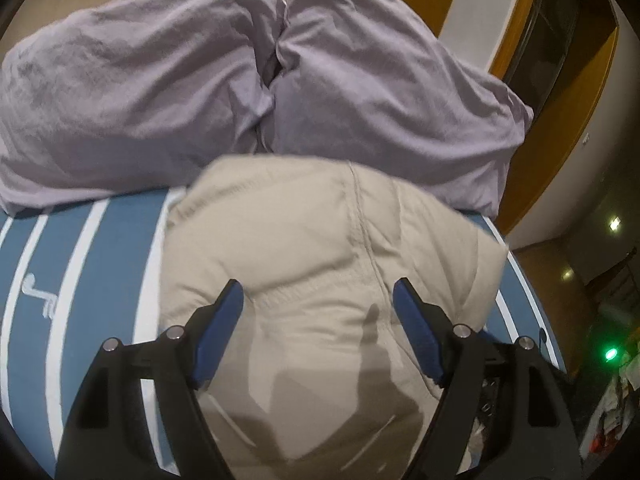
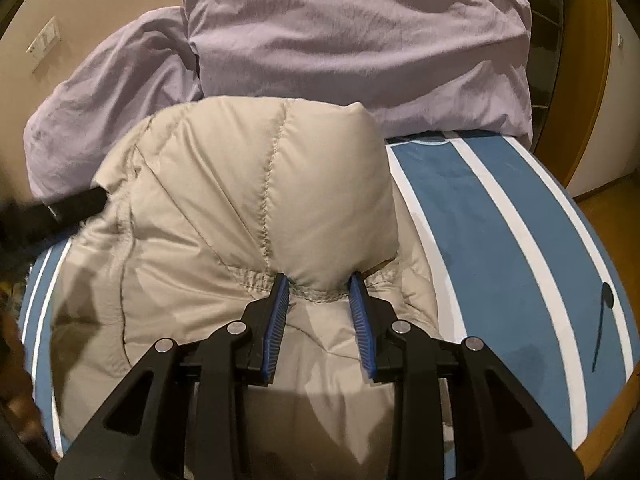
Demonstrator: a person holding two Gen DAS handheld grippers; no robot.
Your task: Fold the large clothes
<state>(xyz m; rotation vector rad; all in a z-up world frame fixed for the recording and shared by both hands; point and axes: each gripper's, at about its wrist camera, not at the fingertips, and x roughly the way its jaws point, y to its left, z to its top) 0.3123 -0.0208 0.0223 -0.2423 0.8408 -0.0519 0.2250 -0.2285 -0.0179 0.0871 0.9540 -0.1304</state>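
A beige quilted puffer jacket (image 1: 304,240) lies bunched on a blue bed sheet with white stripes (image 1: 108,280). In the left wrist view my left gripper (image 1: 318,292) hovers over the jacket, open wide, and its blue pads (image 1: 224,320) stand apart from the fabric. In the right wrist view my right gripper (image 2: 319,280) is shut on a puffy fold of the jacket (image 2: 240,184), just above a gathered seam. The fold bulges up past the fingertips (image 2: 280,304). The jacket's lower part is hidden under both grippers.
Two lilac pillows (image 1: 140,80) (image 2: 340,40) lie against the wall behind the jacket. The striped sheet (image 2: 480,220) runs out to the right, with a wooden floor (image 2: 600,196) past the bed's edge. A black bar (image 2: 76,204) pokes in at the jacket's left edge.
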